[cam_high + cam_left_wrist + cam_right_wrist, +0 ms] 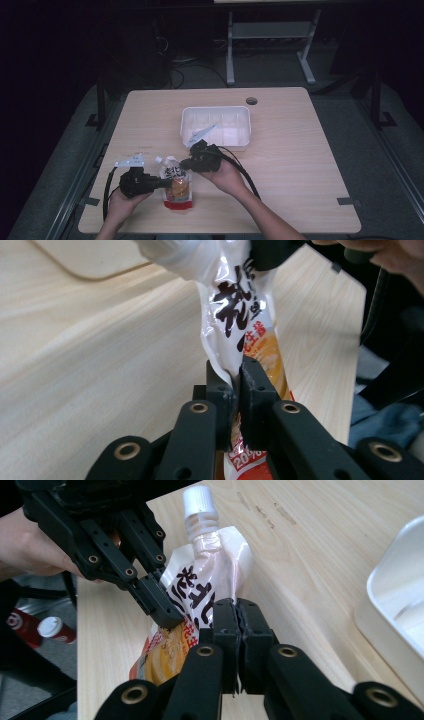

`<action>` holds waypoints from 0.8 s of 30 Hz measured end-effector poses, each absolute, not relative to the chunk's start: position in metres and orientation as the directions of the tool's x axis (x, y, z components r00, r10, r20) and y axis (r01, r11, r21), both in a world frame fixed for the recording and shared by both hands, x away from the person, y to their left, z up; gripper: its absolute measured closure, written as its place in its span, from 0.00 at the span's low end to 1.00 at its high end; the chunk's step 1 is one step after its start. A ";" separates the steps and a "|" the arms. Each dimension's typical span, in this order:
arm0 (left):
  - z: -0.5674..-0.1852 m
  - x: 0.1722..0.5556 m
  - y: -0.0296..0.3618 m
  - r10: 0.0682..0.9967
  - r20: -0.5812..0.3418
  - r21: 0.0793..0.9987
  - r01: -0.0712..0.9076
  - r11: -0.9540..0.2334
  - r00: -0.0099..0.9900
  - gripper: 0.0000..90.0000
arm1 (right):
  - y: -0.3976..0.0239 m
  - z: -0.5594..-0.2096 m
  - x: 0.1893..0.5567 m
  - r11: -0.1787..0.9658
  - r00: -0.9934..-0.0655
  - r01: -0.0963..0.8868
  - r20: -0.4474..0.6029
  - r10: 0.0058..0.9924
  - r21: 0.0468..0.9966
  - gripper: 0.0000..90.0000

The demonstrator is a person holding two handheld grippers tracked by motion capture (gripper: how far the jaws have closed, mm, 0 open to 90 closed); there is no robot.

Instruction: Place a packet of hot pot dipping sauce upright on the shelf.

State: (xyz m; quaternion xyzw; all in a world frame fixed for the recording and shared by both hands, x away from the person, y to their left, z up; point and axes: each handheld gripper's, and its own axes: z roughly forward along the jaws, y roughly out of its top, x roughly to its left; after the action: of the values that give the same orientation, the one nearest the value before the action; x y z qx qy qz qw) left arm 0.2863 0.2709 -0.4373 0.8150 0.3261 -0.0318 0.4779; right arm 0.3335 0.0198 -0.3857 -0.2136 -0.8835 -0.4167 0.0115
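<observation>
Both tongs grip one soft white-and-orange plastic spouted pouch (176, 186) from opposite edges, apparently to steady or lift it together. The left gripper (236, 390) has its jaws closed on the pouch's left edge; the right gripper (236, 622) pinches the right edge. Between them the pouch sits against the pale wooden table (290, 160), white screw cap (198, 500) pointing away, film creased, black lettering. A white plastic tray (215, 112) lies beyond the right gripper.

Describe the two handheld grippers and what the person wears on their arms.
Both the left gripper and right gripper are matte black, with two flat jaws on linkage bars pinned by brass-coloured rivets. Each carries a grey three-cornered plate on top and trails a black cable. The forearms are bare; no sleeves show.
</observation>
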 end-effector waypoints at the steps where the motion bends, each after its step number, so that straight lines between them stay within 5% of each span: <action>1: -0.436 0.285 0.269 0.500 -0.349 0.762 0.550 -0.342 0.793 0.95 | 0.017 -0.387 0.334 0.556 -0.907 0.392 0.208 0.366 0.733 0.96; 10: -0.429 0.278 0.259 0.489 -0.286 0.785 0.495 -0.374 0.824 0.97 | -0.008 -0.411 0.350 0.497 -0.871 0.490 0.389 0.299 0.716 0.62; 13: -0.428 0.278 0.258 0.482 -0.285 0.786 0.490 -0.377 0.828 0.97 | -0.009 -0.427 0.356 0.477 -0.842 0.536 0.484 0.238 0.697 0.59; 17: -0.429 0.278 0.258 0.472 -0.293 0.785 0.491 -0.378 0.832 0.97 | -0.007 -0.435 0.360 0.448 -0.812 0.569 0.557 0.175 0.690 0.62; 24: -0.430 0.278 0.258 0.470 -0.293 0.782 0.491 -0.383 0.833 0.97 | -0.002 -0.433 0.358 0.429 -0.805 0.569 0.581 0.119 0.702 0.83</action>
State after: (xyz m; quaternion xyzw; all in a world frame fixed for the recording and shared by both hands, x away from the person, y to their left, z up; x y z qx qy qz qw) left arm 0.2782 0.2583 -0.4297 0.8315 0.2889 -0.0113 0.4743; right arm 0.3585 -0.0023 -0.4332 -0.2114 -0.8134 -0.4909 0.2294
